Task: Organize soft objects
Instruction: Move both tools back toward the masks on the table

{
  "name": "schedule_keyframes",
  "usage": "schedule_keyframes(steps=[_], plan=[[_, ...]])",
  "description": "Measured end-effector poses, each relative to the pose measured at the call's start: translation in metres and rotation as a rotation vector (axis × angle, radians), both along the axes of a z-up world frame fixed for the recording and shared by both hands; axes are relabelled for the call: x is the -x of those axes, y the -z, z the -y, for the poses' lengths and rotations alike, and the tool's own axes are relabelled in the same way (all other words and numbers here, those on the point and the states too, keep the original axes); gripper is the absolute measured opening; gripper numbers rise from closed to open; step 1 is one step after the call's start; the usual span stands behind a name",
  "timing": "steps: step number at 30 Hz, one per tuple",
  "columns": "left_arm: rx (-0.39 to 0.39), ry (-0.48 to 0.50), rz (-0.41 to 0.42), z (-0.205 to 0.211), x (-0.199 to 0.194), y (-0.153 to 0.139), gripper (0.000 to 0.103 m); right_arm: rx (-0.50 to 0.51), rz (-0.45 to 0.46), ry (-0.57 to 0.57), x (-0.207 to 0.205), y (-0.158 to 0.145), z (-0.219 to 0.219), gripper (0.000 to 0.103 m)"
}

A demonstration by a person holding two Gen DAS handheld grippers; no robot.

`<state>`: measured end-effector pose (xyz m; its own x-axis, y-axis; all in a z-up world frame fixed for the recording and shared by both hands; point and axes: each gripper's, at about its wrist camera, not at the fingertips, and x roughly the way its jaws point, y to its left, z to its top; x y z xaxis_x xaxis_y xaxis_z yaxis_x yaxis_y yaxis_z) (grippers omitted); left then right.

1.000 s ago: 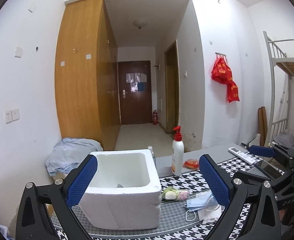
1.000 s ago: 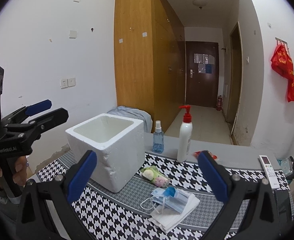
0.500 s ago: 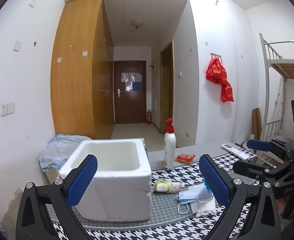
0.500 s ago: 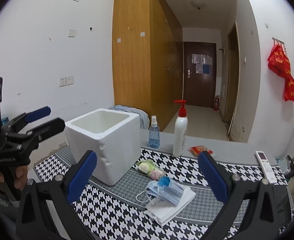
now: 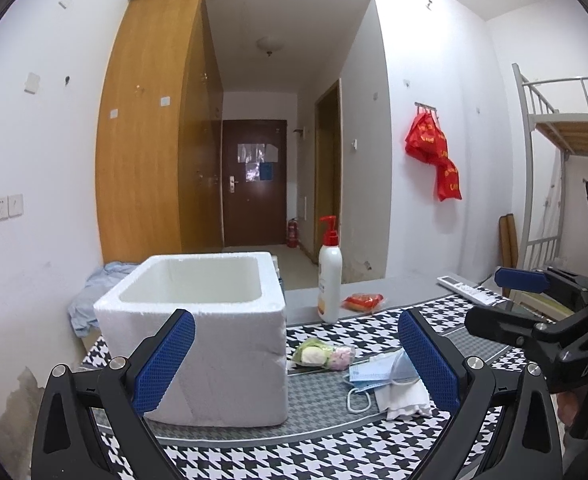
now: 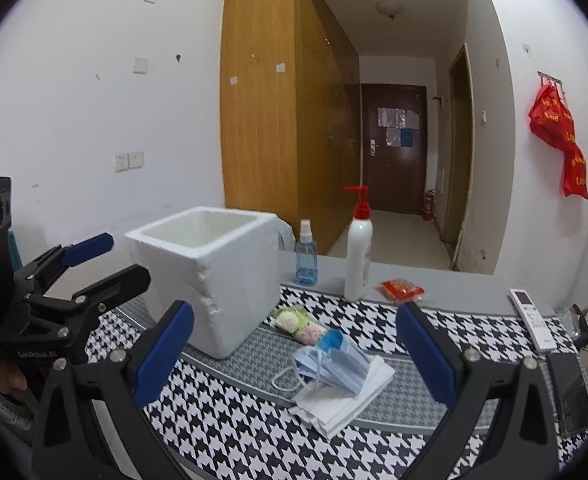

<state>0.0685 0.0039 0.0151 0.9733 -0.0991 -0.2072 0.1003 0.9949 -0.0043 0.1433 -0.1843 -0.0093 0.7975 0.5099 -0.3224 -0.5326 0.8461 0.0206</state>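
A white foam box point(image 5: 202, 336) point(image 6: 214, 272) stands open on the houndstooth cloth point(image 6: 234, 432). To its right lie a small clear packet of pastel soft items point(image 5: 325, 354) point(image 6: 299, 324), blue face masks point(image 5: 377, 372) point(image 6: 333, 364) and white folded tissues point(image 5: 403, 396) point(image 6: 341, 400). My left gripper point(image 5: 294, 364) point(image 6: 106, 256) is open and empty, above the table in front of the box. My right gripper point(image 6: 294, 356) point(image 5: 505, 300) is open and empty, above the masks.
A white pump bottle with a red top point(image 5: 329, 272) point(image 6: 357, 248), a blue spray bottle point(image 6: 305, 256), a red snack packet point(image 5: 363, 300) point(image 6: 399, 290), a white remote point(image 6: 531, 318) point(image 5: 459, 284) and a dark phone point(image 6: 569, 392) sit on the table. A light blue cloth point(image 5: 90, 300) lies behind the box.
Both grippers have risen and drawn back a little, so the box and the soft items sit lower and farther in view. Both stay open. Nothing on the table has moved.
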Motion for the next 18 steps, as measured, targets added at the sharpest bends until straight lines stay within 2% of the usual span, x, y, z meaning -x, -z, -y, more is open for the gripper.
schedule_keyframes(steps=[9, 18], plan=[[-0.012, 0.000, -0.030, 0.004, -0.003, 0.016, 0.102, 0.001, -0.011, 0.009, -0.005, 0.012, -0.001, 0.102], [0.006, 0.004, -0.081, 0.006, -0.011, 0.029, 0.102, 0.015, -0.082, 0.046, -0.019, 0.032, 0.006, 0.102]])
